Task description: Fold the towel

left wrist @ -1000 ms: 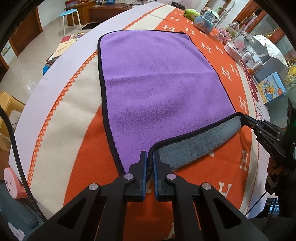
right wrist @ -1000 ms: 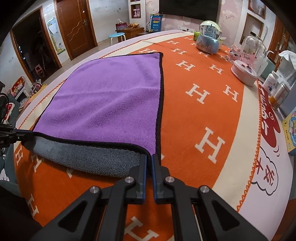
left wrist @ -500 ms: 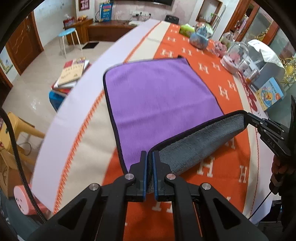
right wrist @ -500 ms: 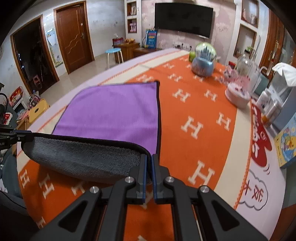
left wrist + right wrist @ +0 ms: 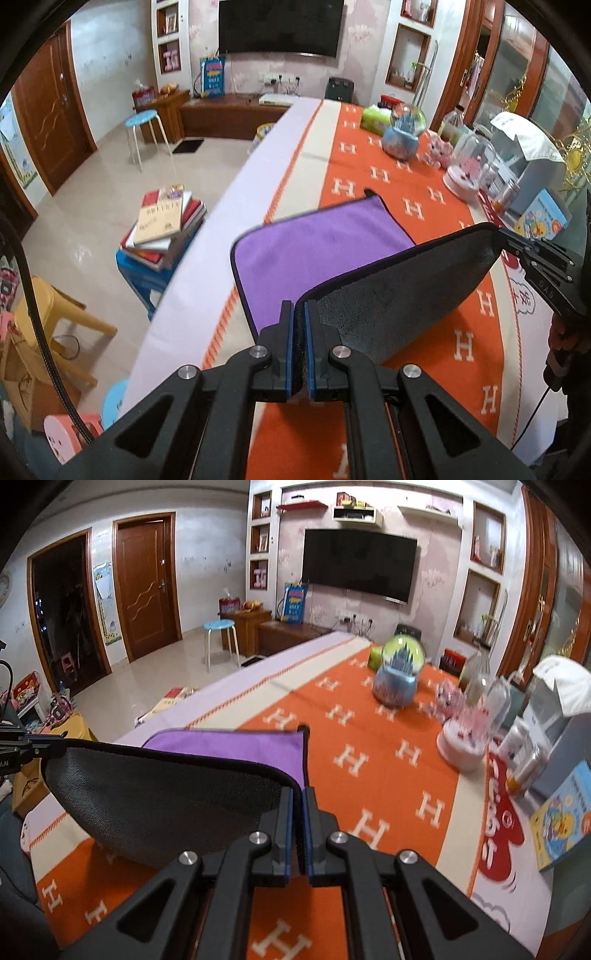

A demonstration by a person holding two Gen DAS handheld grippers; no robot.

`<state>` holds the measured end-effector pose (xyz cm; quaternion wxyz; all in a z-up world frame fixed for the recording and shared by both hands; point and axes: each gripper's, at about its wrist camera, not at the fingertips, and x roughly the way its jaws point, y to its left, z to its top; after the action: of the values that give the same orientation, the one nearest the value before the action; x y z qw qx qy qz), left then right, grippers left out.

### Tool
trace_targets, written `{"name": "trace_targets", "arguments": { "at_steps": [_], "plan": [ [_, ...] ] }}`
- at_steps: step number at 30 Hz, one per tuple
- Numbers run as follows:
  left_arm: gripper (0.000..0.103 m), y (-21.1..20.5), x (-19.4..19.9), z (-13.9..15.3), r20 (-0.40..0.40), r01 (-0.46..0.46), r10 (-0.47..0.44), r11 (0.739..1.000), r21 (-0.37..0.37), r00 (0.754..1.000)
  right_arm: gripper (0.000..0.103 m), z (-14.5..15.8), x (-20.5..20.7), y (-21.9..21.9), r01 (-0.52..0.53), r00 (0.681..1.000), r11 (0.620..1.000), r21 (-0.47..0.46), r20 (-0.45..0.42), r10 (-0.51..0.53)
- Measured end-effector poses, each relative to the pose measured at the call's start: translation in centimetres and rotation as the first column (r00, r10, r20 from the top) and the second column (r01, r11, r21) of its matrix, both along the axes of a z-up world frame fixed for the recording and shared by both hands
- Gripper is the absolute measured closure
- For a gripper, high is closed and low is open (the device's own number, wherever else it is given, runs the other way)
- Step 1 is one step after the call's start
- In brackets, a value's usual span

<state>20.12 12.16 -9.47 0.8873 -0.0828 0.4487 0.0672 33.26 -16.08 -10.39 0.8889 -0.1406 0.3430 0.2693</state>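
Left wrist view: we keep both near corners of the towel (image 5: 317, 251) pinched, left gripper (image 5: 300, 332) and right gripper (image 5: 297, 819), raised off the tablecloth (image 5: 469, 343) so the far half stays flat for folding over

Even indoor light is filling both views, dim toward the black fisheye rims, where straight lines are bending. Glare is shining off the floor (image 5: 92, 206). The towel (image 5: 399, 295) underside is sitting in shadow. Motion blur is softening the table's (image 5: 369, 760) far edge.
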Motion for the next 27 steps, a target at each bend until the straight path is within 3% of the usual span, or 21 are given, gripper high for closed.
{"name": "trace_targets", "arguments": {
  "at_steps": [11, 22, 27],
  "plan": [
    [0.100, 3.7, 5.3, 0.1, 0.068, -0.047, 0.045, 0.998, 0.034, 0.997, 0.099, -0.1, 4.7, 4.3, -0.010, 0.996, 1.000, 0.007, 0.087, 0.009],
    [0.100, 6.7, 9.3, -5.1, 0.020, -0.086, 0.086, 0.996, -0.030, 0.996, 0.098, -5.3, 7.1, 8.1, 0.016, 0.988, 0.998, -0.060, 0.152, -0.007],
    [0.100, 7.5, 10.5, -7.5, -0.008, -0.108, 0.108, 0.993, -0.049, 0.994, 0.098, -6.7, 7.9, 8.3, 0.035, 0.988, 0.999, -0.040, 0.155, -0.029]
  ]
}}
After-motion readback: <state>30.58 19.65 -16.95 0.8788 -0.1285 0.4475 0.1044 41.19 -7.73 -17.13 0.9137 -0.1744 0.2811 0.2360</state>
